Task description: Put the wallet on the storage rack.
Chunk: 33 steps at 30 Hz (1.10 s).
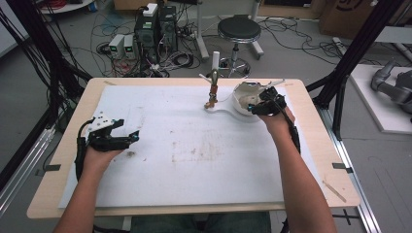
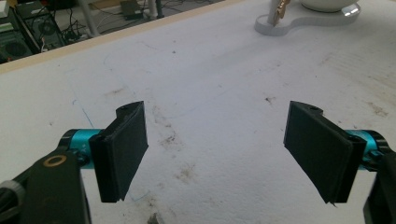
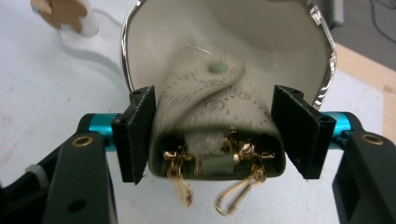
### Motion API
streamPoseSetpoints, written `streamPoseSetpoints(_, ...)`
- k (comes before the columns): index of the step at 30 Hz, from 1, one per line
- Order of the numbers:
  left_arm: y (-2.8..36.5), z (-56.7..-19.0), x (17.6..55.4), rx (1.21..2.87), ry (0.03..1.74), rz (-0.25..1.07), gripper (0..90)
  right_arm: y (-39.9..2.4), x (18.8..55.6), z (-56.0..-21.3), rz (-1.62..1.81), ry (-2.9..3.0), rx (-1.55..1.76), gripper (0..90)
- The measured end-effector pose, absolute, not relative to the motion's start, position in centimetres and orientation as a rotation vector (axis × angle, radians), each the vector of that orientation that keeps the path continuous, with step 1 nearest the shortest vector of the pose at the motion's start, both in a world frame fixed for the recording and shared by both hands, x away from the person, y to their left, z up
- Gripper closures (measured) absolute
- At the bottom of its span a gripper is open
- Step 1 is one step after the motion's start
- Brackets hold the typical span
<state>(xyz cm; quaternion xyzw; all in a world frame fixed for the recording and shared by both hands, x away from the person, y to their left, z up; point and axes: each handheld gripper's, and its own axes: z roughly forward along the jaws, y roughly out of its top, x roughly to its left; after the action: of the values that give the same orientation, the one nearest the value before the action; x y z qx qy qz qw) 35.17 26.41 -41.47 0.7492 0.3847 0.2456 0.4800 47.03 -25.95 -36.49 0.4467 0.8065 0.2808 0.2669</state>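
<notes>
A beige patterned cloth piece [image 3: 210, 107] with gold clasps at its near end hangs over the rim into a white bowl [image 3: 280, 42] with a shiny edge. My right gripper [image 3: 215, 140] stands around it, one jaw on each side. The cloth fills the gap and the pads do not squeeze it. In the high view the right gripper [image 1: 260, 104] sits at the bowl [image 1: 241, 99] at the back right of the table. My left gripper [image 1: 127, 138] rests low at the left, jaws wide apart. Nothing is between the left gripper's [image 2: 215, 154] pads.
A white flat stand [image 1: 216, 108] with a thin post and a brown clip on it joins the bowl on its left. The white mat [image 1: 184, 160] is stained in the middle. A stool and computers stand on the floor beyond the table.
</notes>
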Motion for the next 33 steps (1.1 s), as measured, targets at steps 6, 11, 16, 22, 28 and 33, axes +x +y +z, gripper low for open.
streamPoseSetpoints(6,26.5,-41.4,35.2,1.827,0.938,0.599,21.6,-25.9,46.4,-35.7,0.796,2.134,1.175,26.4)
streamPoseSetpoints(11,26.4,-41.3,35.2,1.828,0.934,0.598,21.6,-26.4,45.0,-34.8,0.849,2.111,1.169,23.0)
streamPoseSetpoints(16,26.3,-41.2,35.1,1.816,0.929,0.597,21.6,-26.8,43.1,-34.4,0.892,2.111,1.146,21.5)
streamPoseSetpoints(22,26.5,-41.0,35.0,1.809,0.924,0.602,21.5,-27.3,40.5,-34.5,0.993,2.093,1.111,21.5)
streamPoseSetpoints(28,26.6,-40.9,34.9,1.804,0.92,0.603,21.6,-27.8,37.5,-35.8,1.106,2.064,1.112,21.0)
streamPoseSetpoints(33,26.7,-41.0,34.8,1.801,0.923,0.604,21.5,-28.1,36.0,-37.3,1.167,2.041,1.107,20.5)
